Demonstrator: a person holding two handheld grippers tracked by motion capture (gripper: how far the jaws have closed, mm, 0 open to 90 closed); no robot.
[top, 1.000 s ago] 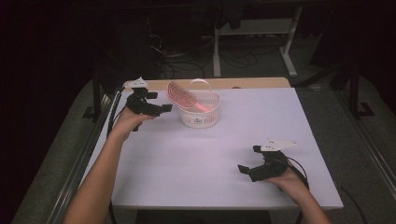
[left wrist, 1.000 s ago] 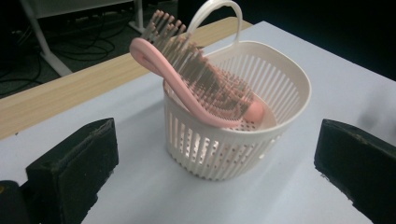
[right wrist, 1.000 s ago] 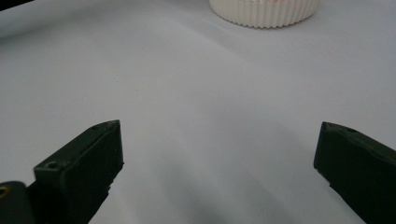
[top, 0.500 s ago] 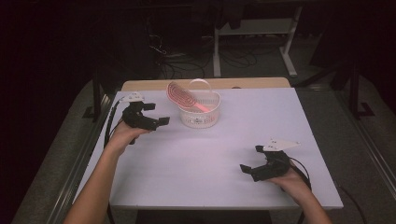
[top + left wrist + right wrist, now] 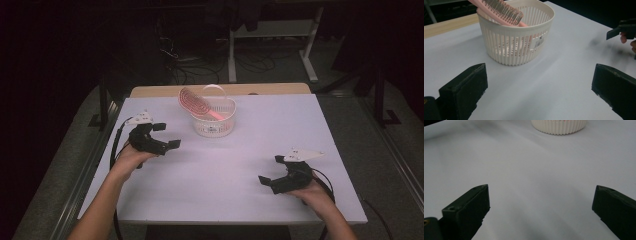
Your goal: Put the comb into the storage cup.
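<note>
Both claws are standing with their jaws spread wide and nothing between them. Left gripper (image 5: 166,135) is sitting in the person's left hand (image 5: 131,156) at about nine o'clock on the white table (image 5: 260,130), its jaws pointing toward three o'clock, and its black cable is trailing down off the table's nine o'clock edge. Seen along its own jaws in the left gripper view, the left gripper (image 5: 539,92) is showing one black pad low at each side with bare tabletop (image 5: 554,82) between them.

Right gripper (image 5: 270,170) is resting in the right hand (image 5: 315,194) at around five o'clock on the table, jaws aimed toward nine o'clock, with the grey three-cornered plate on top. In the right gripper view the right gripper (image 5: 540,210) is likewise framing plain white surface (image 5: 529,170) between its separated pads.

A cream slatted basket (image 5: 214,124) is standing upright toward twelve o'clock on the table, near the left gripper and well apart from the right one. A pink hairbrush (image 5: 192,100) is leaning out over the basket's rim toward ten o'clock, with its handle reaching down inside. In the left gripper view the basket (image 5: 516,42) is lying just ahead of the jaws, the hairbrush (image 5: 501,11) is resting bristles-up across its rim, and a small label is showing on its wall. In the right gripper view the basket's base (image 5: 559,126) is showing at twelve o'clock.
</note>
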